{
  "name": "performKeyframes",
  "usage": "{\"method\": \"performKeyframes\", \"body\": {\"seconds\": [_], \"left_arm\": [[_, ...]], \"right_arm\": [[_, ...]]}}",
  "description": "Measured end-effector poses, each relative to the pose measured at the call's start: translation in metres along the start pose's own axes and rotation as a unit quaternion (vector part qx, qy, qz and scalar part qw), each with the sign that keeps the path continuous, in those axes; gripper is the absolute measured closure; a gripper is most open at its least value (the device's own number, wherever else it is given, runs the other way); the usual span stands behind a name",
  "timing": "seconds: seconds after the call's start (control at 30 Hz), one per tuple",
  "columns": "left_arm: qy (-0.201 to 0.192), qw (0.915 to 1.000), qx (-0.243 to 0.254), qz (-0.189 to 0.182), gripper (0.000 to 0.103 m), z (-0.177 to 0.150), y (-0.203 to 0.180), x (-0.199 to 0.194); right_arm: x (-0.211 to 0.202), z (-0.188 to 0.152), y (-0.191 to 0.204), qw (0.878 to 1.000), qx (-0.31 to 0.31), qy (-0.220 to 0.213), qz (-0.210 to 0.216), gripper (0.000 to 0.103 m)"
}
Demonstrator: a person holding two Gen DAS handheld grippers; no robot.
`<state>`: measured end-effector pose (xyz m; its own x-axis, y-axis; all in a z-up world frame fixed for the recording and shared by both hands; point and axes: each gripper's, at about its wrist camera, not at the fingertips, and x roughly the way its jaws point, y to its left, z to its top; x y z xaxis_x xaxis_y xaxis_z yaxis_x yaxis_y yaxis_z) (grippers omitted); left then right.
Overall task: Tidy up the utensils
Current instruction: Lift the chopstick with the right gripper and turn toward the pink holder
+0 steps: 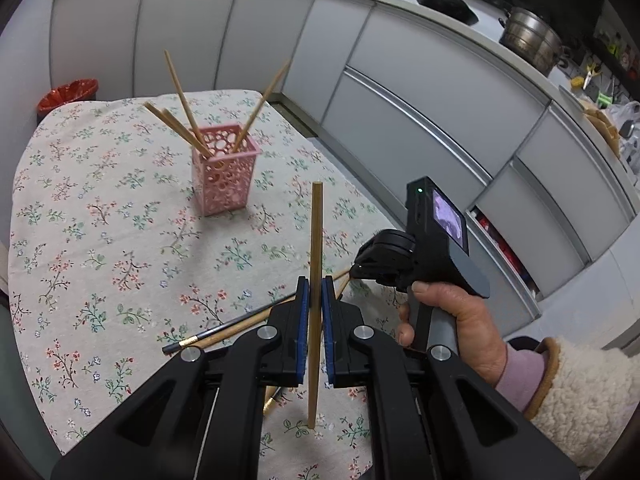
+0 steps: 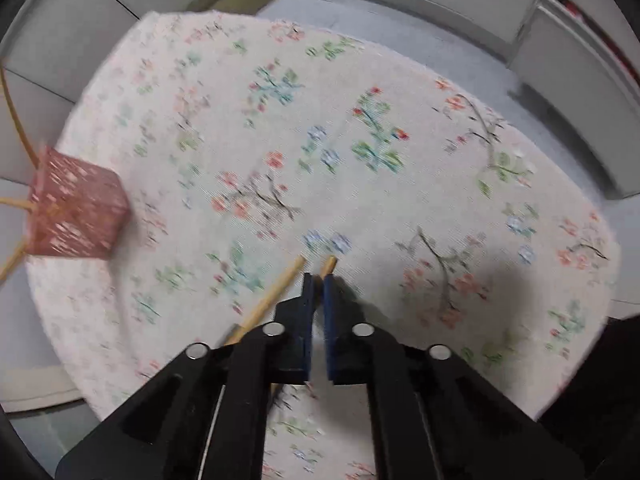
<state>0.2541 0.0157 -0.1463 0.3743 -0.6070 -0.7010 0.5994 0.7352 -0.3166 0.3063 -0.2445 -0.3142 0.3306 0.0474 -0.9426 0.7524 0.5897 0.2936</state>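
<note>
No readable text, labels, brands, numbers or signs are being shown in either view. A small lit screen [image 1: 450, 220] on the device held in the right hand is being displayed, but only a purplish blur is being made out, no characters. Packaging on the far worktop [image 1: 600, 80] is being seen too small for any print to be read. The right wrist view is being motion-blurred.
</note>
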Motion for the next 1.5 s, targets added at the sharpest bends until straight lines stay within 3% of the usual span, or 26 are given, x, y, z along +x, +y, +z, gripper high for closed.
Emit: {"method": "performKeyframes", "body": {"seconds": [0.17, 0.27, 0.33, 0.43, 0.5, 0.67, 0.97, 1.2, 1.27, 1.3, 1.4, 1.5], "left_arm": [[-0.045, 0.9989, -0.007, 0.009, 0.096, 0.003, 0.002, -0.018], [-0.068, 0.9975, -0.004, 0.018, 0.096, 0.004, -0.006, -0.027], [-0.073, 0.997, -0.003, 0.025, 0.096, 0.005, -0.01, -0.029], [-0.079, 0.9963, -0.002, 0.031, 0.096, 0.007, -0.016, -0.032], [-0.085, 0.9958, -0.001, 0.033, 0.096, 0.009, -0.018, -0.036], [-0.096, 0.9948, -0.01, 0.03, 0.096, 0.011, -0.01, -0.043], [-0.1, 0.9947, -0.016, 0.015, 0.096, 0.007, 0.001, -0.052], [-0.111, 0.9933, -0.032, 0.013, 0.096, 0.008, 0.013, -0.06], [-0.115, 0.9926, -0.036, 0.013, 0.096, 0.008, 0.015, -0.062], [-0.115, 0.9926, -0.036, 0.014, 0.096, 0.008, 0.015, -0.062], [-0.112, 0.9929, -0.035, 0.014, 0.096, 0.007, 0.014, -0.061], [-0.115, 0.9926, -0.037, 0.015, 0.096, 0.007, 0.014, -0.061]], "right_arm": [[-0.015, -0.001, -0.005, 0.991, -0.015, -0.023, 0.13, 0.103], [-0.045, -0.014, 0.0, 0.978, -0.093, -0.078, 0.168, 0.103], [-0.062, -0.025, -0.005, 0.972, -0.127, -0.089, 0.177, 0.103], [-0.059, -0.018, -0.024, 0.982, -0.094, -0.063, 0.153, 0.099], [-0.034, -0.004, -0.031, 0.99, -0.072, 0.008, 0.124, 0.086], [-0.006, 0.004, -0.02, 0.993, -0.058, 0.066, 0.084, 0.086], [0.006, 0.0, 0.005, 0.997, -0.041, 0.065, 0.033, 0.086], [0.01, -0.005, 0.022, 0.998, -0.009, 0.059, -0.032, 0.086], [0.008, -0.009, 0.025, 0.998, 0.007, 0.044, -0.047, 0.089], [0.01, -0.011, 0.029, 0.998, 0.017, 0.038, -0.053, 0.096], [0.007, -0.02, 0.028, 0.999, 0.021, 0.009, -0.044, 0.097], [0.009, -0.02, 0.018, 0.999, 0.041, 0.002, 0.016, 0.098]]}}
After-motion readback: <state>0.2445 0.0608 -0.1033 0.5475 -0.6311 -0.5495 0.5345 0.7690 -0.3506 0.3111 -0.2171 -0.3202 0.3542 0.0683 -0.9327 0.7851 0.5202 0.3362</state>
